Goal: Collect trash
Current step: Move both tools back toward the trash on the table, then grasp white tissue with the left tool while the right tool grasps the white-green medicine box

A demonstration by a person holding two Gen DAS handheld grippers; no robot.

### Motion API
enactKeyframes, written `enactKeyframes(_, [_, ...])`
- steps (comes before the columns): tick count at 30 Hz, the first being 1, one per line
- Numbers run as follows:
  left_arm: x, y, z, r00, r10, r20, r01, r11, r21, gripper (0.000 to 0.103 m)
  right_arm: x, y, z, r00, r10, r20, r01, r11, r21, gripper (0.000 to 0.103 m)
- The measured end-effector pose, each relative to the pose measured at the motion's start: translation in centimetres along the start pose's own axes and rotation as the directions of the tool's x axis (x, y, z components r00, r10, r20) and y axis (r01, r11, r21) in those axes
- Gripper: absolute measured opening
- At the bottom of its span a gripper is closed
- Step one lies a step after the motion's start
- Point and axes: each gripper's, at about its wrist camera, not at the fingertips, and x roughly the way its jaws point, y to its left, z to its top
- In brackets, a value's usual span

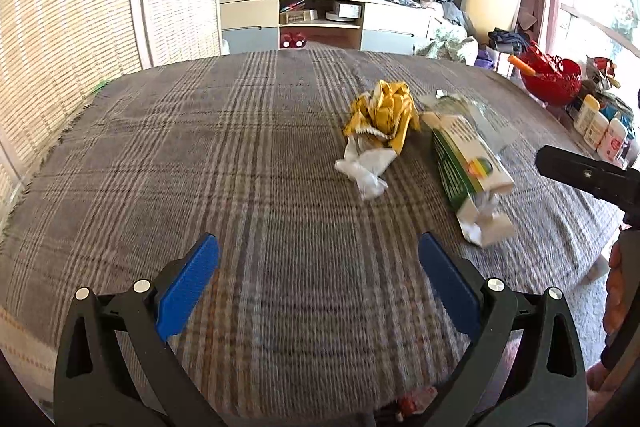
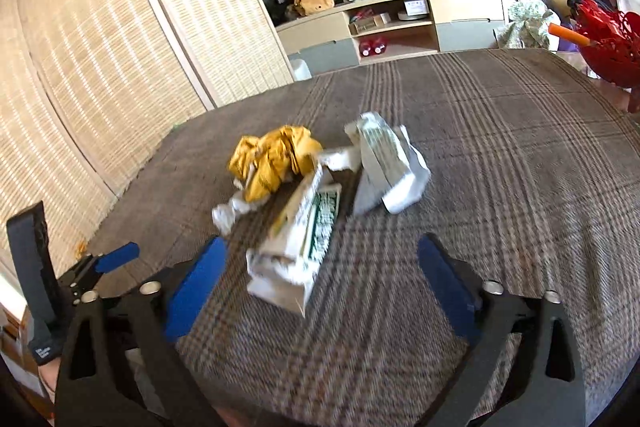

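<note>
Trash lies on a plaid-covered table (image 1: 240, 155): a crumpled yellow wrapper (image 1: 384, 113) with white paper (image 1: 366, 169) below it, a green-and-white carton (image 1: 466, 163), and a clear plastic wrapper (image 1: 476, 115) behind it. My left gripper (image 1: 319, 263) is open and empty, hovering short of the trash. In the right wrist view, my right gripper (image 2: 322, 263) is open and empty, jaws wide, just in front of the carton (image 2: 304, 231). The yellow wrapper (image 2: 276, 159) and a crumpled white-green bag (image 2: 384, 163) lie behind. The left gripper (image 2: 116, 257) shows at the left edge.
A red basket (image 1: 554, 77) and several bottles (image 1: 600, 131) stand beyond the table's right edge. A TV stand (image 1: 320, 19) with a TV is at the back. Woven blinds (image 1: 80, 27) line the left wall.
</note>
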Motion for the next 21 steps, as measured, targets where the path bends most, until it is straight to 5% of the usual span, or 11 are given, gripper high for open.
enactKeyframes(5, [1.9, -0.3, 1.7, 0.999, -0.035, 0.004, 0.034, 0.999, 0.029, 0.08, 2.6, 1.0, 0.6, 0.999, 0.019, -0.036, -0.02, 1.0, -0.009, 0.07])
enactKeyframes(14, [7.1, -1.7, 3.8, 0.993, -0.095, -0.066, 0.099, 0.993, 0.058, 0.056, 6.5, 1.0, 0.3, 0.994, 0.023, -0.109, -0.024, 1.0, -0.006, 0.058])
enactKeyframes(21, [8.3, -1.4, 4.1, 0.985, -0.149, -0.087, 0.152, 0.988, 0.037, 0.021, 6.6, 0.9, 0.1, 0.993, 0.042, -0.11, -0.047, 0.998, -0.043, 0.049])
